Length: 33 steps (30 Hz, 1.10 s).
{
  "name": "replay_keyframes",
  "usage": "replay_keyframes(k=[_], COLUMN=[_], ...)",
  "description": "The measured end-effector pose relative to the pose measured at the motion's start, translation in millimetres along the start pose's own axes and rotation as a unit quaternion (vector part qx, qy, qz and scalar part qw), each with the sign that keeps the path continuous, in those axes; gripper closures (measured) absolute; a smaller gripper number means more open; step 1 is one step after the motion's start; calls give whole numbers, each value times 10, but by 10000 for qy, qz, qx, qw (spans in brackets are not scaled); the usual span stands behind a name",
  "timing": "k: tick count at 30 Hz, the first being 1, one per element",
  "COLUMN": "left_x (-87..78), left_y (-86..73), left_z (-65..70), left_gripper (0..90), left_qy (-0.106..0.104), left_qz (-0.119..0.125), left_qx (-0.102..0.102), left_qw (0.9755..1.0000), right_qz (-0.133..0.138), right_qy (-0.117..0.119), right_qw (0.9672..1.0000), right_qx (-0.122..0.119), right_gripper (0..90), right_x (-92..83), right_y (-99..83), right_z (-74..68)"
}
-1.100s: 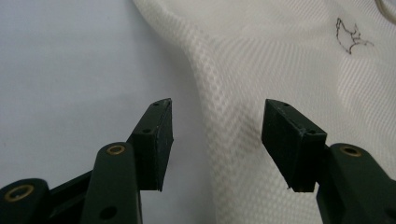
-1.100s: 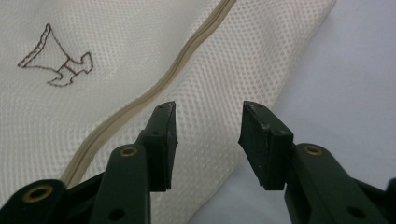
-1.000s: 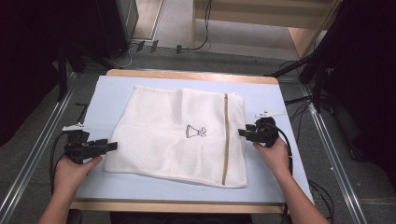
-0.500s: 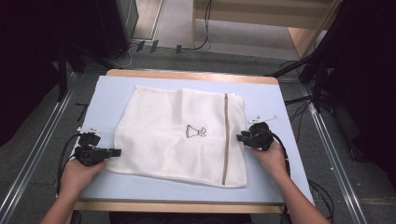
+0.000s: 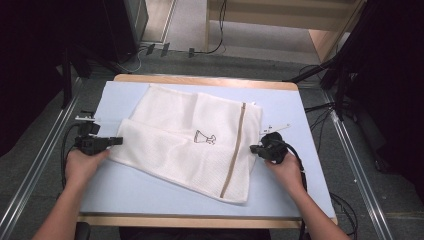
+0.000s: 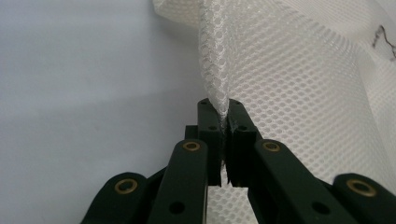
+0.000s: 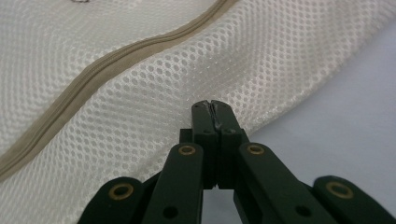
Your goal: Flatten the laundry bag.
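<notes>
A white mesh bag (image 5: 170, 150) with a tan zipper (image 5: 235, 150) and a small black logo (image 5: 205, 137) lies on the light blue table mat (image 5: 150, 190). My left gripper (image 5: 117, 140) is at the bag's left edge. In the left gripper view its jaws (image 6: 226, 112) are shut on a pinched fold of the mesh bag (image 6: 289, 70). My right gripper (image 5: 253, 148) is at the bag's right edge, beside the zipper. Its jaws (image 7: 213, 108) have just been closing and now meet on the mesh bag's (image 7: 140, 93) rim, the zipper (image 7: 116, 58) running above them.
The mat covers a wooden table (image 5: 200, 81). Metal rails (image 5: 40, 165) run along the floor on both sides. Cables (image 5: 320, 107) and dark stands (image 5: 350, 60) lie beyond the right edge. A small white tag (image 5: 280, 126) lies on the mat near the right gripper.
The left gripper slid toward the bag and shut on its left edge, which now stands up in a fold. The right gripper's jaws closed on the right edge.
</notes>
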<state>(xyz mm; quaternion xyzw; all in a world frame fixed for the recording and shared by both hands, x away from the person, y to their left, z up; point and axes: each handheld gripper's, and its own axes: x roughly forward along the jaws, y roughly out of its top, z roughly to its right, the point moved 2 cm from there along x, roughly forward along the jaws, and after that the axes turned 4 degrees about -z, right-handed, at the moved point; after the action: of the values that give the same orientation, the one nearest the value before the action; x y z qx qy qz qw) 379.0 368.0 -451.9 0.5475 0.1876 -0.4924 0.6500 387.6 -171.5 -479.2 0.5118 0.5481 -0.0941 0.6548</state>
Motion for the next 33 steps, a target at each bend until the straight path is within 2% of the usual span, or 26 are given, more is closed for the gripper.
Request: replay_keyframes(k=[4, 7, 8, 11, 14, 20, 22, 23, 24, 26, 27, 29, 30, 31, 33], left_x=[48, 96, 124, 151, 172, 236, 234, 234, 233, 233, 230, 213, 213, 187, 171], left_y=[159, 251, 280, 311, 370, 404, 412, 412, 414, 411, 410, 411, 411, 414, 415], left_z=[-46, -118, -164, -219, -282, -295, -307, -307, -314, -315, -311, -300, -300, -294, -291], left_gripper=[875, 873, 871, 867, 854, 783, 752, 735, 718, 672, 650, 594, 561, 532, 483], left_qy=[146, 152, 189, 185, 122, 184, 161, 161, 139, 161, 185, 239, 239, 232, 219], left_qz=[59, 160, 167, 220, 400, 455, 448, 448, 449, 420, 420, 442, 442, 487, 493], left_qx=[132, 20, -12, -61, -177, -83, -105, -105, -143, -152, -131, -110, -110, -123, -148], left_qw=[9998, 9998, 9997, 9996, 9990, 9988, 9988, 9988, 9988, 9989, 9989, 9987, 9987, 9985, 9984], right_qz=[-21, 54, 57, 71, 95, 4, -2, -2, -18, 85, 218, 420, 420, 487, 514], right_qy=[91, 236, 289, 336, 376, 683, 826, 826, 860, 874, 865, 873, 873, 846, 740], right_qw=[9998, 9994, 9992, 9988, 9980, 9959, 9943, 9943, 9932, 9924, 9921, 9921, 9921, 9931, 9943], right_qx=[-146, -239, -260, -359, -507, -590, -680, -680, -780, -858, -882, -792, -792, -655, -573], right_gripper=[900, 900, 900, 900, 900, 900, 900, 900, 895, 865, 823, 789, 789, 752, 726], right_x=[8, 15, 24, 42, 58, 34, 32, 32, 21, -20, -51, -112, -112, -162, -186], right_y=[-7, -14, -19, -32, -55, -129, -149, -149, -157, -143, -132, -103, -103, -88, -84], right_z=[-135, -269, -368, -515, -678, -950, -1036, -1036, -1103, -1108, -1083, -1000, -1000, -887, -764])
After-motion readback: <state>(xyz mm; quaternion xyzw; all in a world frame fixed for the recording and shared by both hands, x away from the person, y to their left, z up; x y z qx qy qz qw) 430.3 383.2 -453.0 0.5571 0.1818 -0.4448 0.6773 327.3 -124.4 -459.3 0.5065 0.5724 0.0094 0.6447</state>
